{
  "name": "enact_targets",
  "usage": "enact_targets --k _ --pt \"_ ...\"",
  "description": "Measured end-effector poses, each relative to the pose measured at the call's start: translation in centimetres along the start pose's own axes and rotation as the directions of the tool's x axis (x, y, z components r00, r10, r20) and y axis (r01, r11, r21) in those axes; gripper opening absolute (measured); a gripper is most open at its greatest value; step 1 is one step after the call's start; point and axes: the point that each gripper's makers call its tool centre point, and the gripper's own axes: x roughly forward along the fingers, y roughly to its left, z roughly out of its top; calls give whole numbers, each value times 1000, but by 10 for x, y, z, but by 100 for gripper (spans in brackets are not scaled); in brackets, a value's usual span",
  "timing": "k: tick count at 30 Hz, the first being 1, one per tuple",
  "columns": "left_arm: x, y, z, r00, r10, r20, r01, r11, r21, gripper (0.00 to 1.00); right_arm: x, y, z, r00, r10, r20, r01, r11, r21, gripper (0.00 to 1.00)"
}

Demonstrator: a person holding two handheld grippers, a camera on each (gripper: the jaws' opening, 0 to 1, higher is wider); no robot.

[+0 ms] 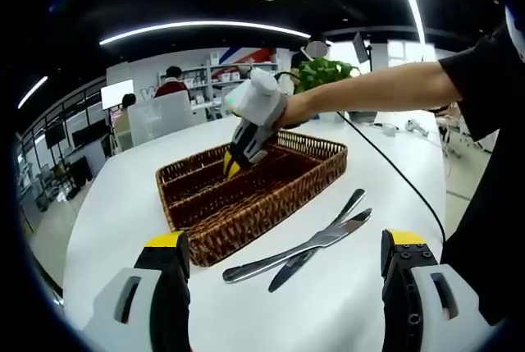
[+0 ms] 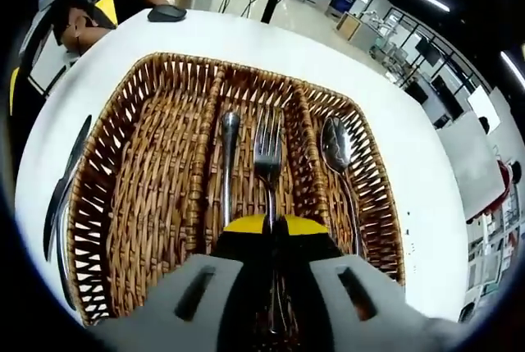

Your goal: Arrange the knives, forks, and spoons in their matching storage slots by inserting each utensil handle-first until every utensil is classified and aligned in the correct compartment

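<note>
A brown wicker basket point(image 1: 246, 229) with three long compartments sits on the white table point(image 1: 123, 204). My right gripper point(image 1: 234, 163) reaches down into it, its jaws pressed together around the handle of a fork point(image 2: 267, 151). The fork lies in the middle compartment, tines pointing away, beside a steel utensil with a rounded end point(image 2: 228, 134). A spoon point(image 2: 336, 148) lies in the right compartment, and the left compartment point(image 2: 148, 188) holds nothing. Two knives point(image 1: 328, 237) lie crossed on the table next to the basket. My left gripper point(image 1: 287, 241) hovers open just in front of them.
A black cable point(image 1: 394, 171) runs across the table past the basket. A potted green plant point(image 1: 324, 73) stands at the far table edge, and a dark computer mouse point(image 2: 166, 13) lies beyond the basket. Office desks, chairs and seated people fill the background.
</note>
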Motion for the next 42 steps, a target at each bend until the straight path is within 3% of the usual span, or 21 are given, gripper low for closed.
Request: enact_targets --k 11,12,14,17,22,27,28,29,32,34,36,40,42 --pt "3 0 2 1000 -3 7 3 1000 -10 99 -25 -7 5 995 -76 68 70 994 89 19" --pt "3 0 2 1000 -1 7 1 1000 -10 99 -31 -9 5 991 -105 87 91 984 150 21" --pt "4 0 4 1000 -1 10 2 1000 -15 99 -35 -8 6 987 -116 110 94 977 189 26" --pt "6 1 5 1000 -3 12 3 1000 -20 99 -41 -8 2 983 -143 115 119 974 193 34" --pt "7 6 10 1000 3 26 -2 999 -35 99 -60 -8 0 958 -230 172 163 928 335 44" --pt "9 11 19 999 13 48 -10 999 -48 99 -79 0 -2 932 -301 202 197 889 414 56" --pt "11 13 21 998 18 52 -16 999 -50 99 -88 3 -2 917 -335 215 209 866 455 59" --pt "11 13 22 998 19 55 -17 999 -51 99 -91 5 -1 907 -355 229 218 858 464 62" --pt "14 14 25 998 22 61 -19 998 -61 99 -101 19 -12 902 -386 195 281 865 415 70" --pt "15 14 25 998 22 65 -18 998 -63 99 -107 23 -15 887 -419 193 300 842 449 71" --pt "17 14 26 998 16 67 -12 998 -66 99 -113 34 -16 881 -421 217 272 824 497 74" --pt "18 12 26 997 7 71 -2 998 -67 99 -127 51 -26 870 -449 201 281 789 547 81" --pt "18 11 27 997 0 83 6 998 -67 99 -131 57 -29 870 -451 199 283 788 548 84"
